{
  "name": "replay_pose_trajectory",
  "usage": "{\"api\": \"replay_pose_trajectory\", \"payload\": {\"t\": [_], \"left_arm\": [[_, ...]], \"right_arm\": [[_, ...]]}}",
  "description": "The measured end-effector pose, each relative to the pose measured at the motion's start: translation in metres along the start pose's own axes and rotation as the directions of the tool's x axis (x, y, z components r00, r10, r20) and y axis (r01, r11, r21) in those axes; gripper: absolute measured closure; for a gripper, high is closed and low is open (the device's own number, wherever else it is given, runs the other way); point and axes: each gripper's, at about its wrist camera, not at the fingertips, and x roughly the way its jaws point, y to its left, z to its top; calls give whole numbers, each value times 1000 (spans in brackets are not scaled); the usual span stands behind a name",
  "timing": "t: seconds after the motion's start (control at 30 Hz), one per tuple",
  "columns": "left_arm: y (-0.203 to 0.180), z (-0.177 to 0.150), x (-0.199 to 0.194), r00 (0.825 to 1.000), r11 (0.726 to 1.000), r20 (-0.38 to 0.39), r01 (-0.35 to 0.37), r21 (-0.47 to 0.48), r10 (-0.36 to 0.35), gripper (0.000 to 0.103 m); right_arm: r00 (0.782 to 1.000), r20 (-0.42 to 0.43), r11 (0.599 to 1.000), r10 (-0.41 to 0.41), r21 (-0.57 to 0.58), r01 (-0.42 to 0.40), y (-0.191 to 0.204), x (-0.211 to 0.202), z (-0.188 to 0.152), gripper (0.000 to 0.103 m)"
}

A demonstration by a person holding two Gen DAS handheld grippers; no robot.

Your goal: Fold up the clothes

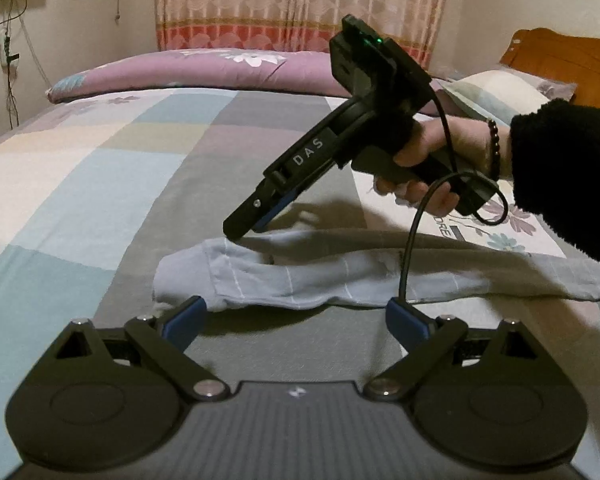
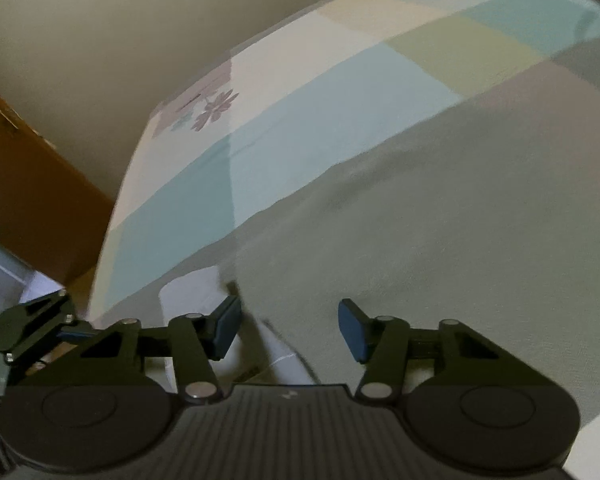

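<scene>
Left wrist view: pale grey-blue garment (image 1: 300,276) lies in a long rumpled band across the patchwork bedsheet (image 1: 100,184), centre of frame. Left gripper (image 1: 294,320) at lower centre, jaws spread wide, nothing between them, tips just short of the cloth's near edge. Right gripper (image 1: 246,232), held by a hand (image 1: 424,164) in a black sleeve (image 1: 560,176), angles down to the garment's far edge. Right wrist view: jaws parted, pads (image 2: 226,330) clear of the cloth under them.
</scene>
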Motion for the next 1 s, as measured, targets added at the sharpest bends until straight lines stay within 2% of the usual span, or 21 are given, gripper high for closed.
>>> {"api": "replay_pose_trajectory", "payload": {"t": [0.1, 0.17, 0.23, 0.3, 0.33, 0.37, 0.4, 0.43, 0.5, 0.67, 0.73, 0.87, 1.0], "left_arm": [[4, 0, -5, 1000, 1000, 5, -6, -5, 6, 7], [5, 0, -7, 1000, 1000, 13, -2, -6, 3, 7], [6, 0, -10, 1000, 1000, 24, 9, -8, -9, 7], [6, 0, -12, 1000, 1000, 26, 11, -8, -11, 7], [6, -1, -12, 1000, 1000, 26, 11, -8, -11, 7], [7, -1, -13, 1000, 1000, 27, 11, -9, -11, 7], [8, -1, -14, 1000, 1000, 28, 11, -11, -11, 7], [8, -1, -15, 1000, 1000, 29, 12, -13, -12, 7], [8, -1, -15, 999, 1000, 31, 13, -15, -13, 7], [8, 0, -14, 999, 1000, 29, 18, -15, -17, 7], [9, 0, -13, 999, 1000, 30, 19, -18, -18, 7], [11, 0, -13, 999, 999, 29, 18, -27, -17, 7], [13, -1, -13, 1000, 999, 22, 12, -37, -11, 7]], "right_arm": [[998, -21, 996, -58, -71, 57, 13, 5, 1, 43], [993, -56, 982, -108, -164, 97, 33, 20, -1, 42], [983, -69, 951, -169, -275, 144, 54, 27, -7, 42], [965, -53, 898, -257, -383, 218, 74, 35, -16, 42], [963, -50, 887, -264, -404, 223, 79, 35, -19, 43], [963, -48, 880, -265, -421, 221, 83, 34, -22, 46], [963, -47, 872, -266, -438, 219, 86, 34, -24, 57], [963, -45, 864, -266, -455, 217, 90, 33, -27, 76], [963, -42, 846, -267, -488, 214, 98, 32, -32, 91], [953, 18, 832, -303, -482, 274, 97, 19, -23, 96], [938, 64, 831, -339, -447, 331, 91, 15, -13, 96], [892, 128, 812, -433, -373, 448, 69, 6, 3, 97], [828, 170, 774, -534, -295, 560, 44, 9, 14, 97]]}}
